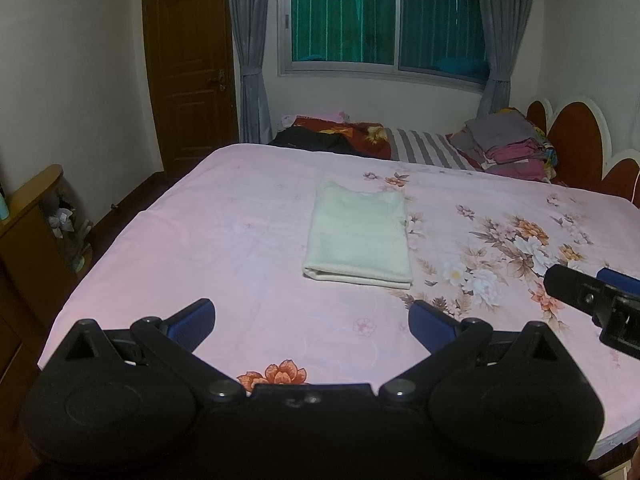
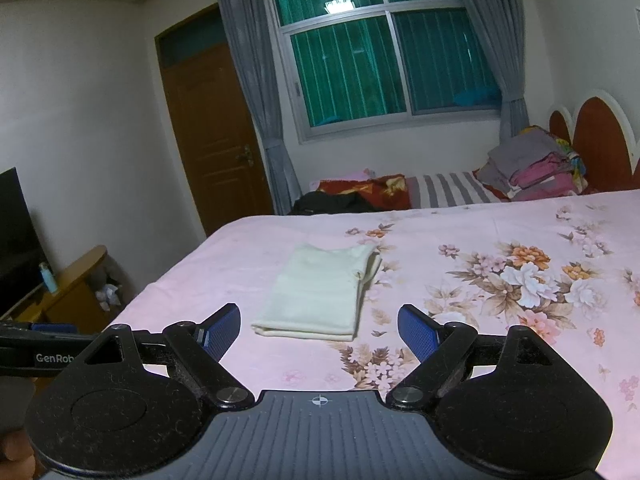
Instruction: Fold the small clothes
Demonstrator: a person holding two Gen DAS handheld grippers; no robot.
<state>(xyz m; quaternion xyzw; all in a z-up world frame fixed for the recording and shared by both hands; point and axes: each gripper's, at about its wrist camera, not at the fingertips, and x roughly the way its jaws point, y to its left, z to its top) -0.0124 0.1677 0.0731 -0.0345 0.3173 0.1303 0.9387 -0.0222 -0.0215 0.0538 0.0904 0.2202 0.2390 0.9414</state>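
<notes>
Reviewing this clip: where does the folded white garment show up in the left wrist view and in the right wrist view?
Left wrist: the folded white garment lies centre frame on the pink sheet, beyond the open left gripper.
Right wrist: the garment lies centre, slightly left, ahead of the open right gripper.
Shared landmark: the green window.

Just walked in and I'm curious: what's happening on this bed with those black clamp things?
A person is folding small clothes using two tools. A pale folded garment lies flat on the pink floral bedsheet, nothing touching it. The left hand-held gripper and the right hand-held gripper both hover short of it, jaws wide open and empty. A pile of folded clothes sits near the headboard.
</notes>
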